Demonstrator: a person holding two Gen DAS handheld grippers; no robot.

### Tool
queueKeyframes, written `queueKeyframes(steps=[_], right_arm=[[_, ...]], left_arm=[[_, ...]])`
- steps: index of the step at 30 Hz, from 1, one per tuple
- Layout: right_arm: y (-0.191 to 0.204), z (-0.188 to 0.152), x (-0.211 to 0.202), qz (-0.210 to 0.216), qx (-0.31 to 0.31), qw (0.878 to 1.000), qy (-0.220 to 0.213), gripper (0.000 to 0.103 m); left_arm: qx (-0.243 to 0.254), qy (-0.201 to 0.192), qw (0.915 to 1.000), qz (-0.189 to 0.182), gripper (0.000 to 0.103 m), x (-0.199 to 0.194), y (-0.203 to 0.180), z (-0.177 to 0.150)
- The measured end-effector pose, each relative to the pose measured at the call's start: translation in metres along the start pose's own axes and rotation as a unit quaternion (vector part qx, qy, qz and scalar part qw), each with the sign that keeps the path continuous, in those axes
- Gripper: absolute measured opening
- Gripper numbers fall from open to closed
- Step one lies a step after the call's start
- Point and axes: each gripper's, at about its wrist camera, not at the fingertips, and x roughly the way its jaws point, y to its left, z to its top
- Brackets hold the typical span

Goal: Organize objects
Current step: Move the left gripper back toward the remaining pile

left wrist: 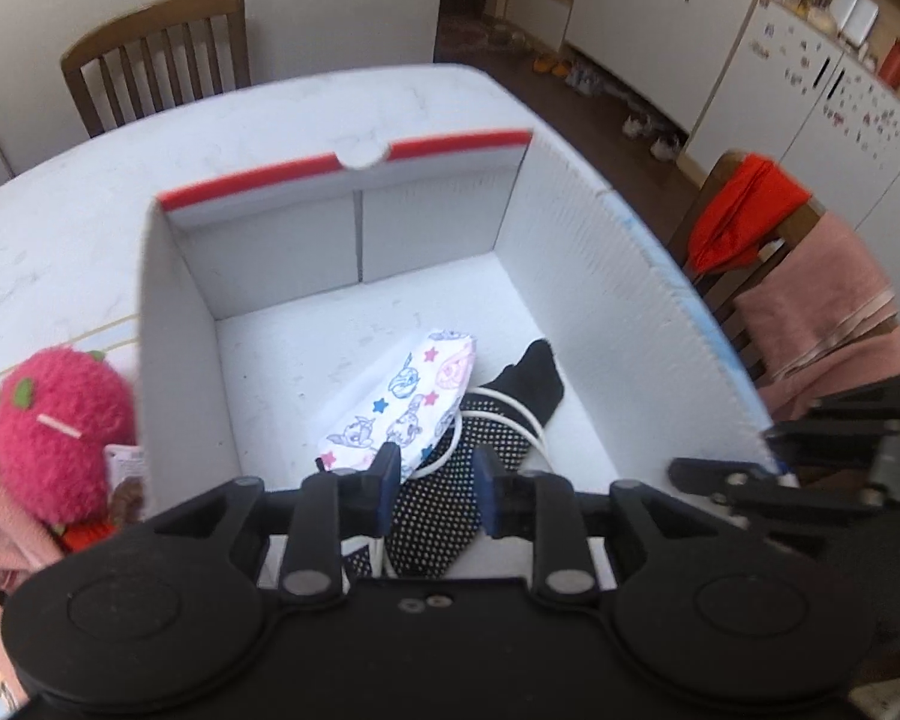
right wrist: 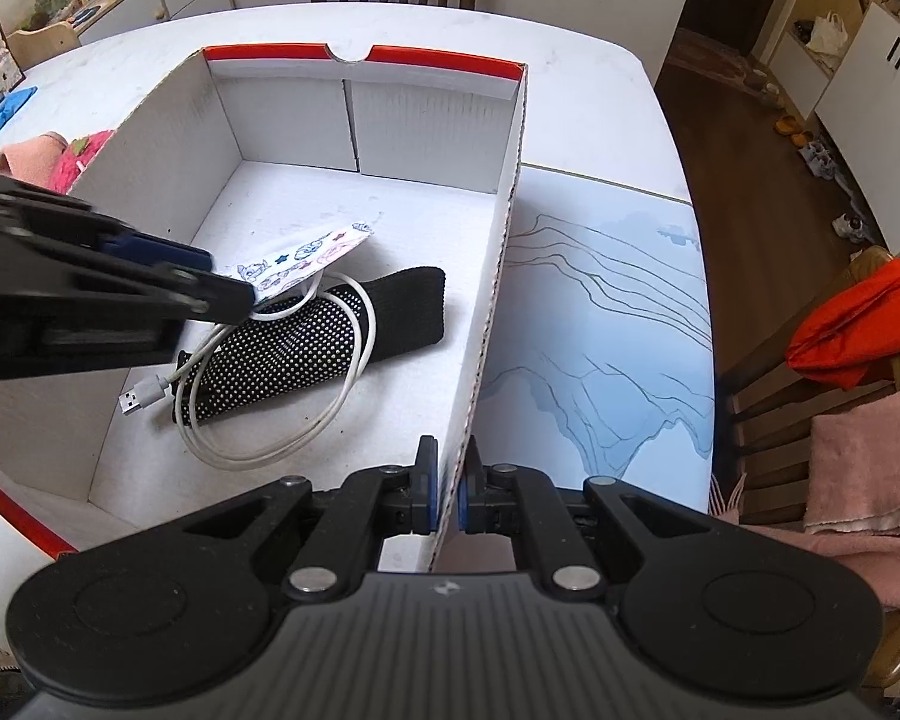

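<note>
Patterned mask (left wrist: 411, 405) lies just beyond left tongs (left wrist: 438, 483).

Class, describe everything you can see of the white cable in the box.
The white cable is a thin, smooth cord, plastic by its look, coiled in loose loops, with a grey USB plug at one end. It lies on the floor of the white box, looped around the black dotted sock. The patterned face mask overlaps its upper loop.

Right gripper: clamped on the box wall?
Yes, the right gripper has a pad on each side of the box wall, pinching its edge.
</note>
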Motion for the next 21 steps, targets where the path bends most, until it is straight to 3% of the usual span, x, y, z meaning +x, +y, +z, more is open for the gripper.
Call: queueKeyframes(steps=[7,15,21], right_arm=[[0.001,0.001,0.003,0.0,0.004,1.0,0.02,0.006],[0.001,0.002,0.005,-0.002,0.011,1.0,0.029,0.006],[0.001,0.004,0.008,-0.004,0.023,0.999,0.043,0.006]], left_arm=[[-0.046,-0.05,0.9977,0.0,0.027,-0.05,0.019,-0.014],[-0.095,-0.093,0.9908,0.027,0.03,-0.102,0.063,-0.044],[-0.103,-0.106,0.9875,0.054,0.032,-0.126,0.096,-0.072]])
